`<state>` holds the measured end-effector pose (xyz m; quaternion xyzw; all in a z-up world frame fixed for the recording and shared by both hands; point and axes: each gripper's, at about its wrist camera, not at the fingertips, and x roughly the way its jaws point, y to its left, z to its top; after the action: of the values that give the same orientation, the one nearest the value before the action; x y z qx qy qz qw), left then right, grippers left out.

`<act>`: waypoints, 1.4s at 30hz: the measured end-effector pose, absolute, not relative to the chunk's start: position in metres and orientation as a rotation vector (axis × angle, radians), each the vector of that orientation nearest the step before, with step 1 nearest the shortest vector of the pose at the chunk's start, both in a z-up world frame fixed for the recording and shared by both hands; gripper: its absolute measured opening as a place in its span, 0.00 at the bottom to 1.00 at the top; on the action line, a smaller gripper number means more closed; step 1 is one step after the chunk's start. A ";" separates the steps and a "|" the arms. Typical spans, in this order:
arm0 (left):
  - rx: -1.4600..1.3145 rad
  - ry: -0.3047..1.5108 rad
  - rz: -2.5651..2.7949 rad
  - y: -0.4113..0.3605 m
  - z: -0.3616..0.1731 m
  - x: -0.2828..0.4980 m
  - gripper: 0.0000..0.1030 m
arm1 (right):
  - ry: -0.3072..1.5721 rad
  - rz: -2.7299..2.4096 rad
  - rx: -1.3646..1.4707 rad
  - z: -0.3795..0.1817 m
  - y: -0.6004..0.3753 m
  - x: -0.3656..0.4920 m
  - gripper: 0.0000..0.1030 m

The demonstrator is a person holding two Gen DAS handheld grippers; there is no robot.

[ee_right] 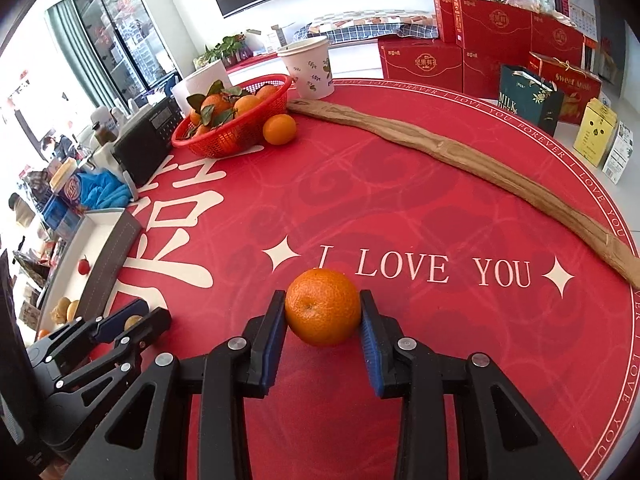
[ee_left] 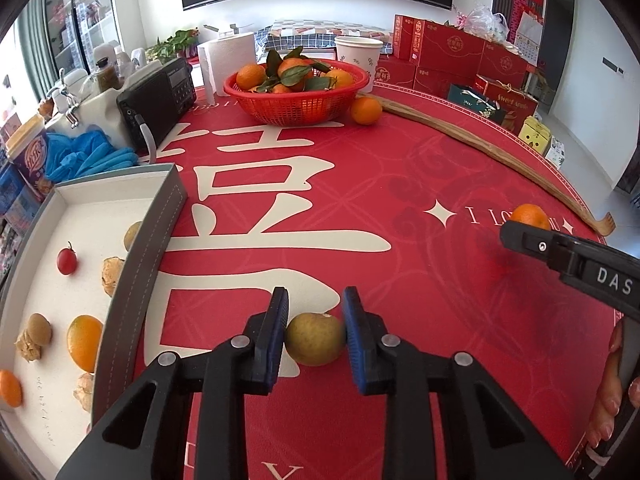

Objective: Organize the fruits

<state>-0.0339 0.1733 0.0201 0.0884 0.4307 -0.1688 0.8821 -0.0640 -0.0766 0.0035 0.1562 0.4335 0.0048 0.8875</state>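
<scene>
Left wrist view: left gripper (ee_left: 315, 334) clamped on a yellow-green fruit (ee_left: 314, 339), both blue pads pressed to its sides, fruit low over the red tablecloth (ee_left: 400, 184), whether touching it or just clear impossible to tell. Just to the left, an open grey box (ee_left: 136, 264) with a white floor, already holding a cherry tomato (ee_left: 66, 261), an orange (ee_left: 84, 342) and a few walnuts (ee_left: 35, 334). Far back, a red basket (ee_left: 296, 100) of leafy oranges. Right wrist view: right gripper (ee_right: 322, 318) pinched on a mandarin (ee_right: 322, 312), pads snug against both flanks, fruit near the "I LOVE YOU" lettering, well apart from the box at the left edge. Step in hand, judged from this: both pickups made, carrying not yet done. Next move probably a lift clear of the cloth, then over the box wall; shorter trip for the left, longer sideways reach for the right, best taken in turn to avoid crowding. Gentle squeeze advisable, round skins prone to rolling out.
</scene>
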 end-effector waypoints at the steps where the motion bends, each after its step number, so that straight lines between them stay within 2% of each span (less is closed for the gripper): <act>1: 0.182 0.884 -0.356 0.175 0.025 -0.037 0.29 | 0.894 0.015 0.339 0.005 -0.079 -0.065 0.35; 10: 0.154 0.781 -0.325 0.213 0.070 -0.055 0.30 | 0.867 0.059 0.390 0.013 -0.078 -0.067 0.35; 19: 0.110 0.747 -0.186 0.278 0.086 -0.058 0.30 | 0.845 0.154 0.374 0.023 -0.041 -0.058 0.35; 27: 0.045 0.809 -0.050 0.346 0.069 -0.056 0.30 | 0.833 0.314 0.351 0.043 0.020 -0.042 0.35; 35: 0.002 0.859 0.011 0.377 0.044 -0.053 0.30 | 0.842 0.488 0.234 0.060 0.117 -0.018 0.35; 42: -0.025 0.921 0.028 0.388 0.019 -0.049 0.29 | 0.928 0.582 0.143 0.038 0.184 0.005 0.35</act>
<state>-0.0495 0.3878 0.0193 -0.0122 0.4442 0.0134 0.8957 0.0053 0.1845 0.0384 0.0680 0.4408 0.2763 0.8513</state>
